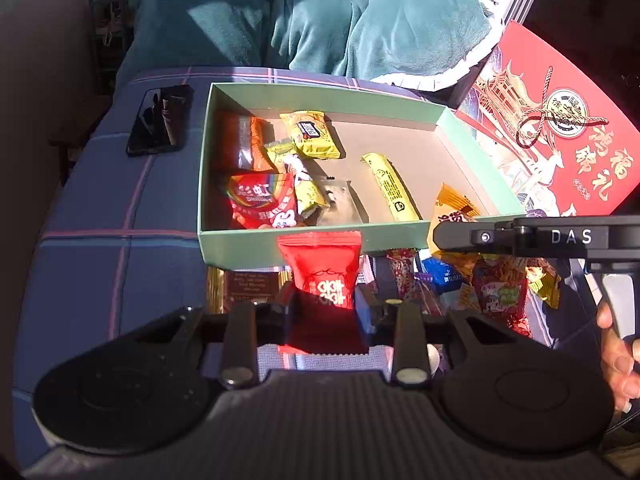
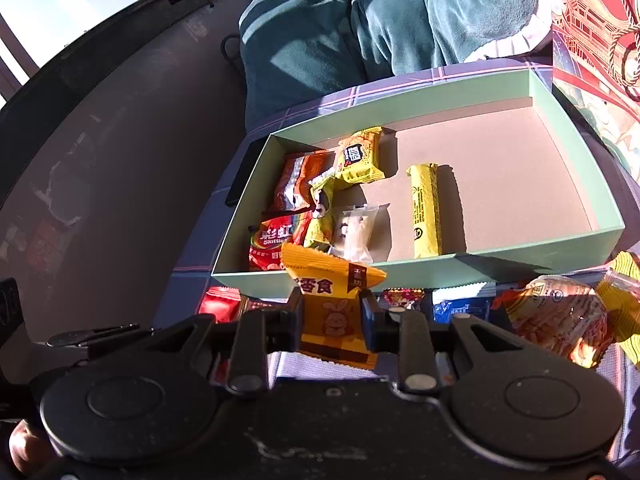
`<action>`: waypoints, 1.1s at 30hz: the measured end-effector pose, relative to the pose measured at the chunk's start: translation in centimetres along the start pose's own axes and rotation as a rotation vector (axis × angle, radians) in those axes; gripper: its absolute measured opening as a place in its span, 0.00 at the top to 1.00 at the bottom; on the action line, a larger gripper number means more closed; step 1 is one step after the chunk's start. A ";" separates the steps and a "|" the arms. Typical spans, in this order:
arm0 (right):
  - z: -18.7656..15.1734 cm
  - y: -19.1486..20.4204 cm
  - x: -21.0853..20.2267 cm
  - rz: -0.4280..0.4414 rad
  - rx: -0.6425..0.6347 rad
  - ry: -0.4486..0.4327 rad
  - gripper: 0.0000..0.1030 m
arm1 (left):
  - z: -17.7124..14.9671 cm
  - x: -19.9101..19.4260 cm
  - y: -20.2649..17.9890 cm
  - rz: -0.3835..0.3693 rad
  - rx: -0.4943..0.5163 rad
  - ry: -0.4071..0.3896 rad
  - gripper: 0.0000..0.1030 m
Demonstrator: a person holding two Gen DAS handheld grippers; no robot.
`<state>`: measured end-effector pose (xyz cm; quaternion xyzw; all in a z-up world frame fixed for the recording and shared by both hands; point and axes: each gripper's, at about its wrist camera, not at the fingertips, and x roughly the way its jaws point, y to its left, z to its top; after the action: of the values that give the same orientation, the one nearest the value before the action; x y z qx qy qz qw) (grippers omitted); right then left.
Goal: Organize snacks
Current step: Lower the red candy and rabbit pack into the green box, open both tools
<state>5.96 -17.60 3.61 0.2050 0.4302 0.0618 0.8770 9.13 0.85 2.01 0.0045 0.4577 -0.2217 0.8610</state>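
A pale green box (image 1: 224, 120) (image 2: 440, 92) lies open on the checked cloth and holds several snacks: a red Skittles bag (image 1: 260, 204) (image 2: 272, 244), a yellow square pack (image 1: 312, 136) (image 2: 358, 156), a long yellow bar (image 1: 390, 186) (image 2: 426, 212), an orange pack (image 2: 298, 180). My left gripper (image 1: 326, 304) is shut on a red snack packet (image 1: 324, 276), held just before the box's near wall. My right gripper (image 2: 332, 312) is shut on an orange packet with a rabbit (image 2: 332, 292), also at the near wall; it shows in the left wrist view (image 1: 452, 208).
Loose snacks lie in front of the box (image 1: 500, 284) (image 2: 560, 320). A black phone (image 1: 160, 120) lies left of the box. A red gift box lid (image 1: 560, 128) stands at the right. A teal blanket (image 1: 340, 20) lies behind.
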 end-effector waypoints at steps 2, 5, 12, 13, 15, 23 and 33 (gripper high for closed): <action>1.3 -0.5 0.1 -0.009 0.016 -0.018 0.73 | 1.5 0.5 -0.3 0.006 0.008 -0.014 0.71; 3.3 -1.6 0.6 -0.021 0.053 -0.026 0.73 | 4.0 1.9 -0.8 -0.006 0.015 -0.023 0.71; 6.3 -2.7 3.4 -0.038 0.085 -0.013 0.73 | 8.7 6.5 -1.0 0.016 0.026 -0.014 0.71; 6.6 -2.9 3.8 -0.038 0.090 -0.008 0.73 | 9.0 7.1 -1.0 0.018 0.027 -0.008 0.71; 7.1 -3.2 4.5 -0.036 0.096 0.001 0.73 | 9.6 8.4 -0.9 0.020 0.031 0.006 0.71; 7.8 -4.0 6.9 -0.023 0.130 0.035 0.68 | 11.2 11.9 -0.3 0.034 0.042 0.028 0.70; 7.8 -4.3 4.9 -0.032 0.183 -0.043 0.08 | 10.8 10.6 -0.1 0.110 -0.003 -0.024 0.05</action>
<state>14.80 -22.49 2.54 0.2786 0.4185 0.0038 0.8644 22.70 -5.49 -0.04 0.0257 0.4467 -0.1734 0.8773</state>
